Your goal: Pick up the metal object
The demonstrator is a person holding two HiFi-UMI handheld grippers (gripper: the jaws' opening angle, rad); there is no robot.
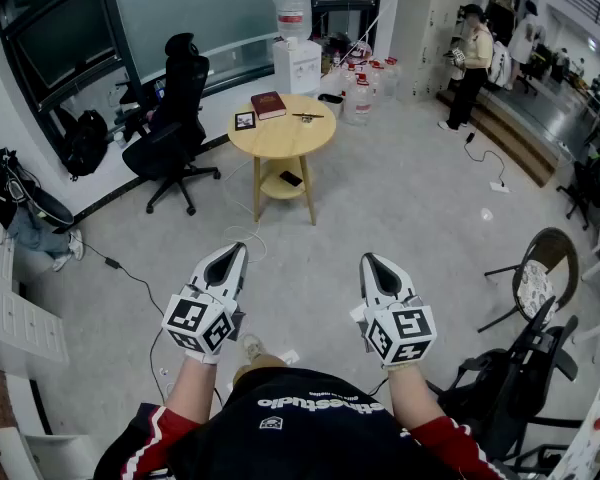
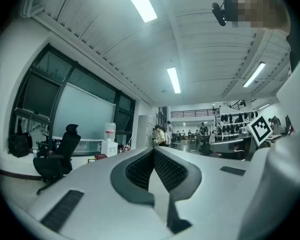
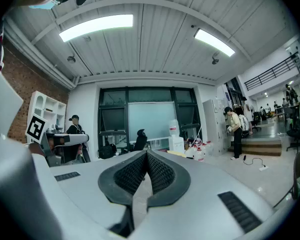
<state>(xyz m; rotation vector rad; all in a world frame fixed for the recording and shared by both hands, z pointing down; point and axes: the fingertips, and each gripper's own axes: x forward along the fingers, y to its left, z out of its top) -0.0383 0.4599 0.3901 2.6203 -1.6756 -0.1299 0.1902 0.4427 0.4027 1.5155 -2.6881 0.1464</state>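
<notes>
Both grippers are pressed together and hold nothing. The left gripper (image 1: 238, 252) and the right gripper (image 1: 370, 262) hang side by side over the floor in front of the person, and each gripper's own view shows its pads meeting tip to tip with only the room beyond. The task's thing, a thin dark metal object (image 1: 307, 116), lies on the round table (image 1: 280, 143) near its far right edge, just right of a red book (image 1: 268, 104) at the far edge. A small frame (image 1: 244, 120) sits toward the left edge. Table and grippers are well apart, so the step in hand looks like the approach, with no reach begun. The next move likely calls for walking up to the table, spreading one gripper's jaws, and lowering them low enough to straddle so slim a piece.
</notes>
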